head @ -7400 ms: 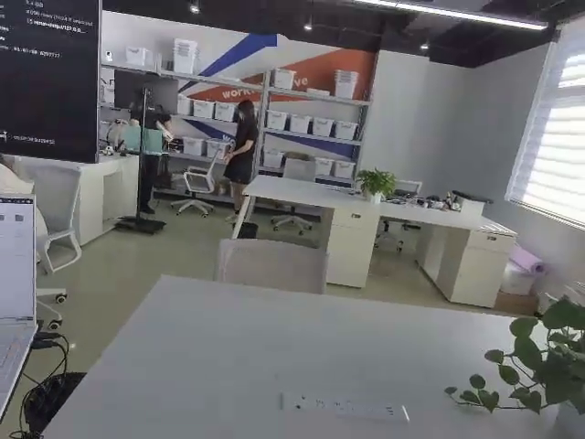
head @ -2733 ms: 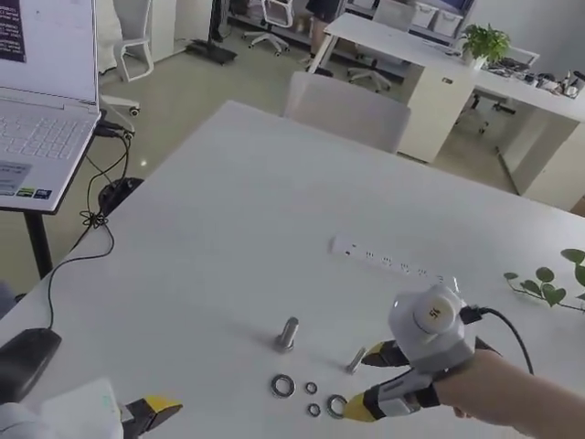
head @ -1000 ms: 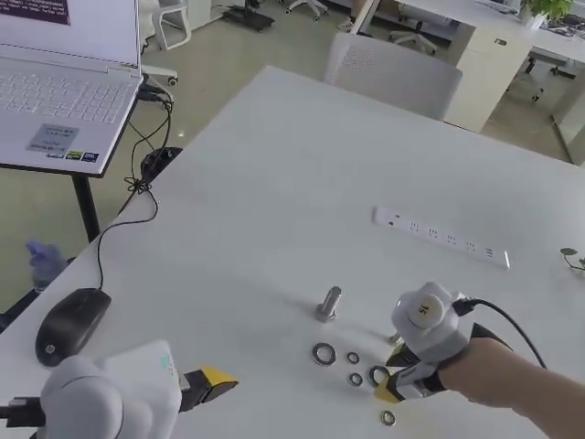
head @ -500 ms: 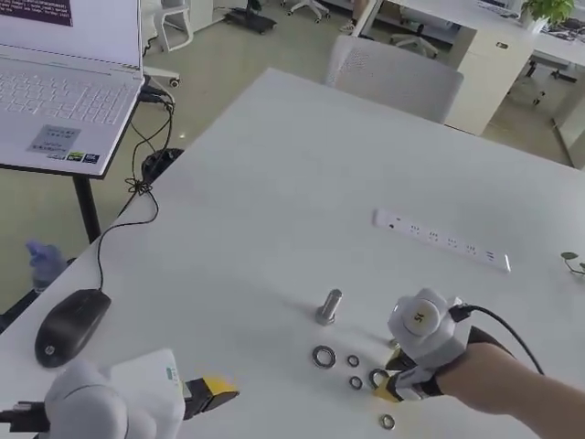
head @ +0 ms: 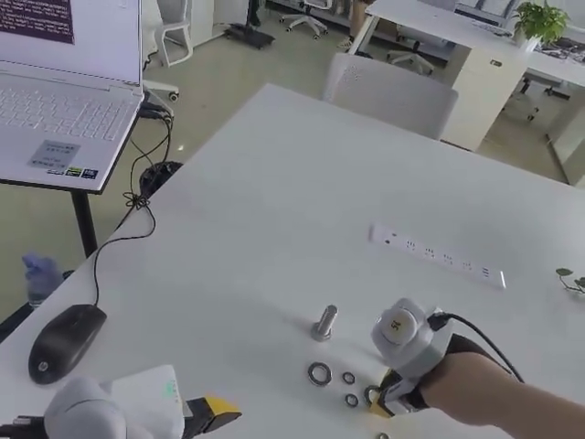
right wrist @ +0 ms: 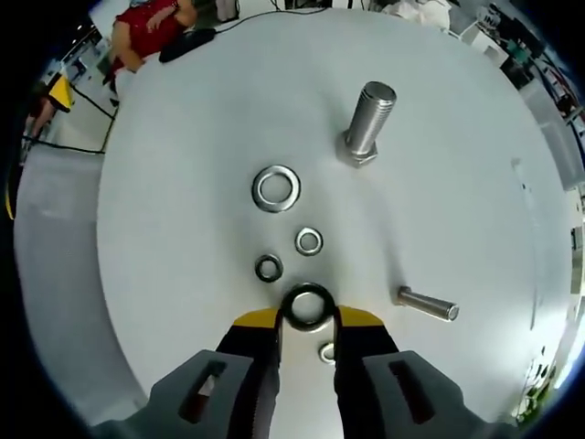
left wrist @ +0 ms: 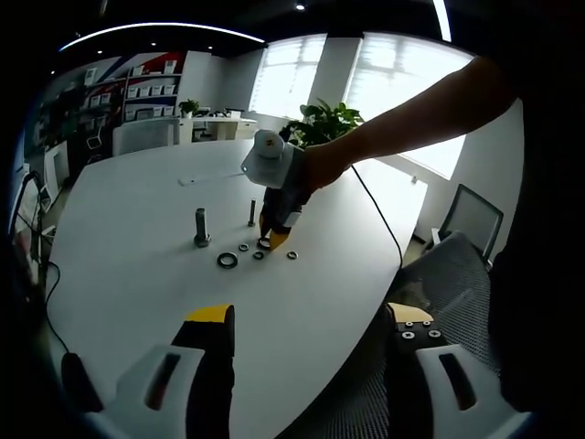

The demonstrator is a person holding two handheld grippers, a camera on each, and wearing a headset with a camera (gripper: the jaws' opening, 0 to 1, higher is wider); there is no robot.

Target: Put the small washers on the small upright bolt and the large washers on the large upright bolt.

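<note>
**A:** Entry. We log the right gripper [right wrist: 309, 319] with both yellow tips drawn in against the rim of a large washer [right wrist: 308, 291], which looks pinched. We cannot tell whether it is off the table [right wrist: 183, 110] yet. The left gripper [left wrist: 309, 315] hangs low at the near edge, jaws wide apart with nothing between them.

**B:** Targets. The large upright bolt [right wrist: 370, 119] stands beyond the washer cluster, and the small upright bolt [right wrist: 427, 304] stands off to the gripper's right. A second large washer [right wrist: 258, 188] and the small washers [right wrist: 300, 241] lie flat on the table. One small washer shows in the gap between the jaws, just behind the pinched one.

**A:** Risks, as we judge them. The hold is on a thin edge, so the washer may twist or spring out on the lift. A jaw may drag that neighbouring small washer along. Each bolt rests only on its head, so an off-centre descent could knock the large one over.

**B:** Against the frame 2.7 s ago, we note the jaws then stood spread either side of this washer and are now closed on it. Washers and bolts keep their layout. Our head camera has moved, so the shifted framing is not motion of the parts. The left gripper stays low and idle.
</note>
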